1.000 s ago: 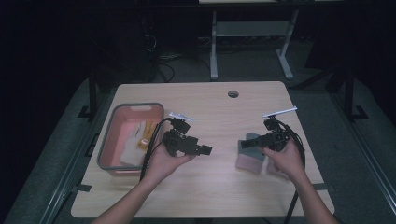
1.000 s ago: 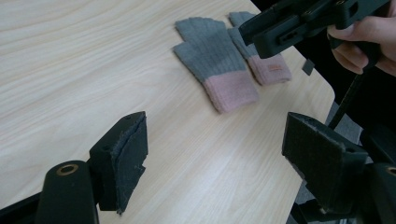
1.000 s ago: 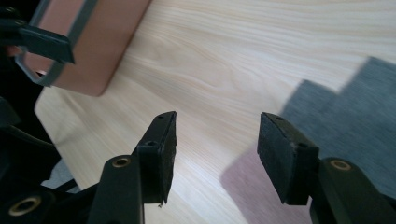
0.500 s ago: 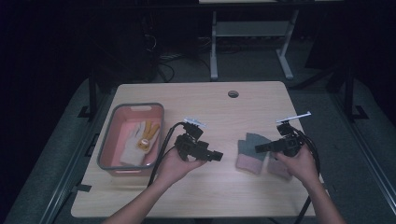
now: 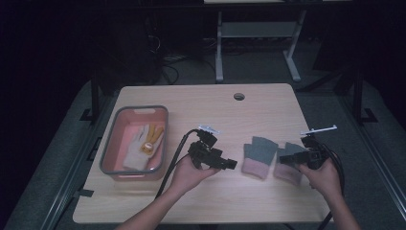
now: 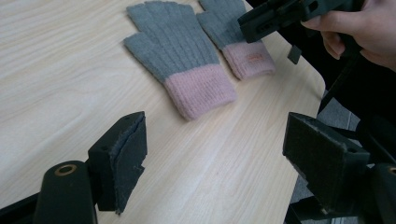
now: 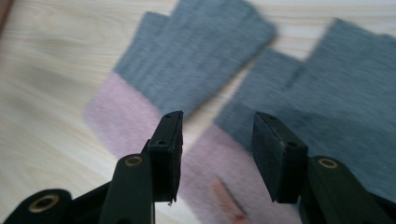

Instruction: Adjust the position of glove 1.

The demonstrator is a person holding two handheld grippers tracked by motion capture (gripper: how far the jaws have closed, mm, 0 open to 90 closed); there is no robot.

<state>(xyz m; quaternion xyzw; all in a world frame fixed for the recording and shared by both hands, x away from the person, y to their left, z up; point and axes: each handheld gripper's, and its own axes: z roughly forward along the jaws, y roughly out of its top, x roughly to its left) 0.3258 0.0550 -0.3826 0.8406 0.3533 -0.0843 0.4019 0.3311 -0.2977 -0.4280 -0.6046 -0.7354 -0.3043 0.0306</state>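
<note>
Both hands are drifting rightward since the earlier frame, and the right gripper (image 5: 287, 158), its jaws just narrowing with nothing gripped, is hanging over the pink cuff of the right grey knitted fingerless glove (image 5: 291, 162) near the table's (image 5: 268, 105) right edge. Its twin glove (image 5: 257, 156) is lying just beside, while the left gripper (image 5: 231, 164), jaws wide and empty, is pointing at it across bare wood.

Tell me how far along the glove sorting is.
One pair of gloves already lies in the pink bin. In hand: the right gripper, its jaws just closing, hovers over the pink cuff of the right grey glove; nothing is gripped. Left: both grey gloves; the left glove lies untouched before the open left gripper.
</note>
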